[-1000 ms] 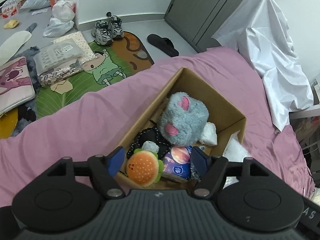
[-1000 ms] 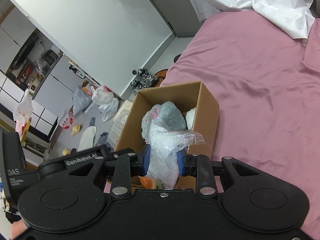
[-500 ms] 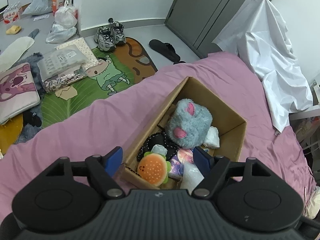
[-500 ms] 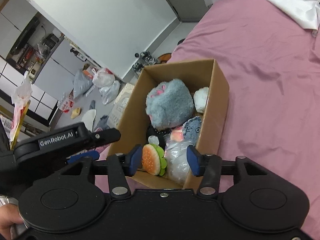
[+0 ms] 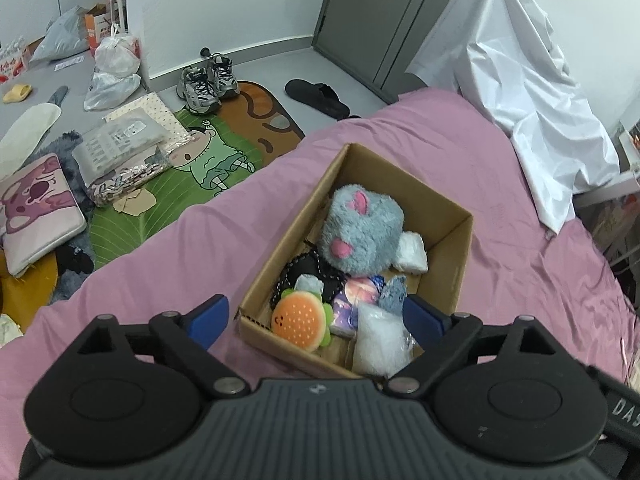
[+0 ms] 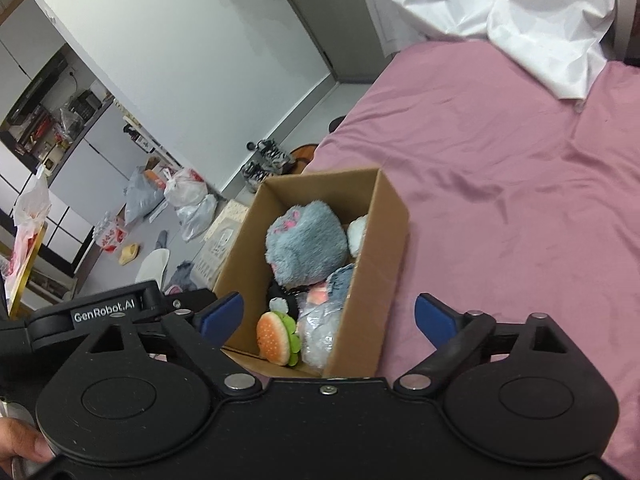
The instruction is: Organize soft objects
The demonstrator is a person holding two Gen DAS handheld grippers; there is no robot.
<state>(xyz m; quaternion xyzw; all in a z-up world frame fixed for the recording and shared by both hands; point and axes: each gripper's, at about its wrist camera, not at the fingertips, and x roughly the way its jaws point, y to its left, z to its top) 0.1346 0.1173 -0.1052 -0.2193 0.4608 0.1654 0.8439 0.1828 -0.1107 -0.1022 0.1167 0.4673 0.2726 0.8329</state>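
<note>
An open cardboard box (image 5: pixel 452 256) (image 6: pixel 384 248) stands on the pink bed. In it lie a grey plush (image 5: pixel 360 236) (image 6: pixel 306 244), a burger plush (image 5: pixel 300 322) (image 6: pixel 274 338), a clear plastic bag of white stuffing (image 5: pixel 380 344) (image 6: pixel 320 340), a black item (image 5: pixel 304 276), a purple packet (image 5: pixel 356 300) and a white wad (image 5: pixel 412 252). My left gripper (image 5: pixel 316 320) is open and empty above the box's near end. My right gripper (image 6: pixel 328 316) is open wide and empty above the box.
The pink bed sheet (image 5: pixel 160 264) (image 6: pixel 500 180) surrounds the box. A white cloth (image 5: pixel 520 80) (image 6: pixel 500 12) lies at the far end. The floor left of the bed holds shoes (image 5: pixel 208 80), bags, a green mat (image 5: pixel 180 168) and a cushion (image 5: pixel 36 208).
My right gripper opened and let the plastic bag of stuffing drop into the box, then drew back and opened wider. My left gripper pulled back and up from the box.
</note>
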